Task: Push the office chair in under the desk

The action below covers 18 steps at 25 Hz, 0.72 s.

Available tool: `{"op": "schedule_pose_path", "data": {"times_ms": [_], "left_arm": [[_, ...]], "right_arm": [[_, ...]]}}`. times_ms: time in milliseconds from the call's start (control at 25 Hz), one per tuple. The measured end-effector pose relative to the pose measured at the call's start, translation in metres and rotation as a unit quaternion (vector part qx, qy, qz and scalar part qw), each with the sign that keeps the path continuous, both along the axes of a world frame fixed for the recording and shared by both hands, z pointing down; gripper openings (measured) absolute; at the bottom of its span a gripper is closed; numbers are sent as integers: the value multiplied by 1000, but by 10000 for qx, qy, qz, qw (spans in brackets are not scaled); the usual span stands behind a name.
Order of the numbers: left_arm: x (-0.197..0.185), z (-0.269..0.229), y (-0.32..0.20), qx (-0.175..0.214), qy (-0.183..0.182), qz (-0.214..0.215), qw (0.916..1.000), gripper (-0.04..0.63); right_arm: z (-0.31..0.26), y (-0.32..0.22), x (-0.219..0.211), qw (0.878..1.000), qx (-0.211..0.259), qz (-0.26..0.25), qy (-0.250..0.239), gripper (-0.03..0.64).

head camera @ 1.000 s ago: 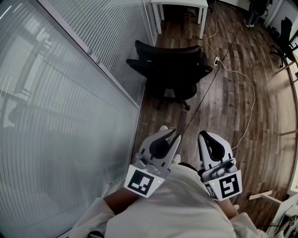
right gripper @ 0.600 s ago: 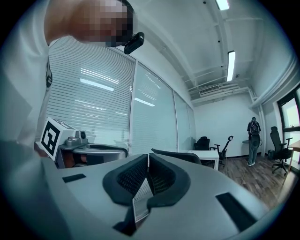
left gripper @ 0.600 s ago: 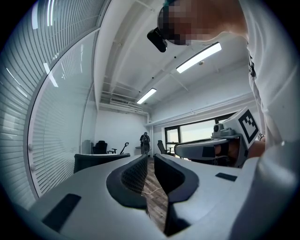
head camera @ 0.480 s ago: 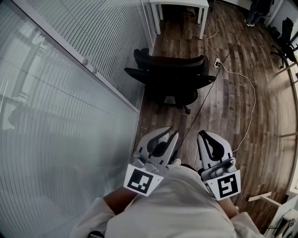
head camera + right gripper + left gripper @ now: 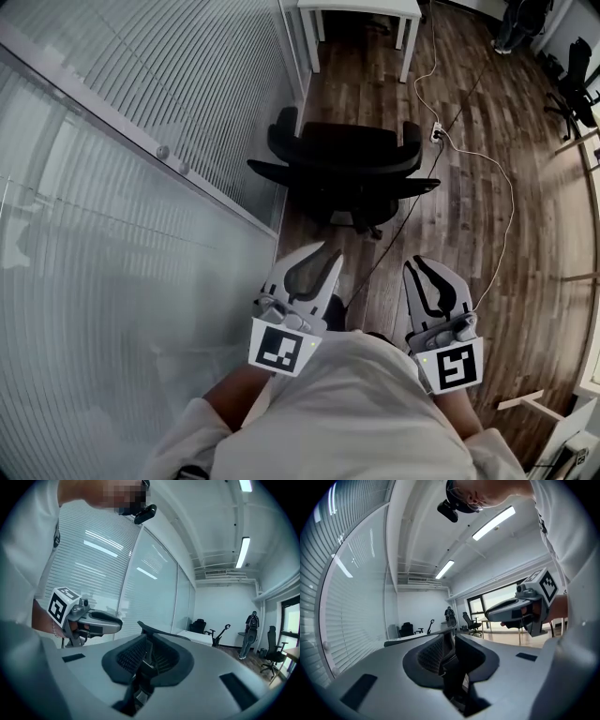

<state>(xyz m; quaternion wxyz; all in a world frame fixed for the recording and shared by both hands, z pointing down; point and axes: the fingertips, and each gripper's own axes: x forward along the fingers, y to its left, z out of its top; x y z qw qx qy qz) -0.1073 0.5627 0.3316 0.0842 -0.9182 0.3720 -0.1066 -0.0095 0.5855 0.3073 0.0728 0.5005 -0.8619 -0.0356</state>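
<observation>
A black office chair stands on the wood floor, its back turned to me, a short way in front of the white desk at the top of the head view. Both grippers are held out in front of my body, well short of the chair and touching nothing. My left gripper is shut and empty, pointing at the chair's left side. The right gripper is likewise shut with nothing in it. In the right gripper view the chair's back edge shows just over the jaws, with the left gripper alongside.
A glass wall with blinds runs along my left, close to the chair. A white cable and a power strip lie on the floor right of the chair. Another chair and a standing person are at far right.
Both grippers have moved forward along the glass wall toward the chair, and the left one has rolled a little. The chair now sits nearer and squarer in view. Both stay shut.
</observation>
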Motion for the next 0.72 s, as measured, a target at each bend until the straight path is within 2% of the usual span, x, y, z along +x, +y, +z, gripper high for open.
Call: {"op": "schedule_pose_path", "data": {"times_ms": [160,240,360,400,560,720], "left_arm": [[-11,29,-38,40,-326,17,9995,67],[-18,52,-56,-91,-495,24,9987,69],[-26,75,-75,-316,-849,46,9959,91],[-30,80,-81,-342,-988,43,9945,100],[-53,93,-112,-418,-1583,-2,9865,135],[-65,121,-139,-373,-2290,0,9727,156]], "right_arm": [[27,-33,0,9993,-85,50,364,36],[46,-49,-1,9983,-165,48,555,45],[57,-62,5,9951,-255,7,958,125],[60,-67,7,9935,-287,17,1104,127],[69,-89,14,9860,-492,160,1585,132],[94,-107,28,9773,-693,239,1986,138]]}}
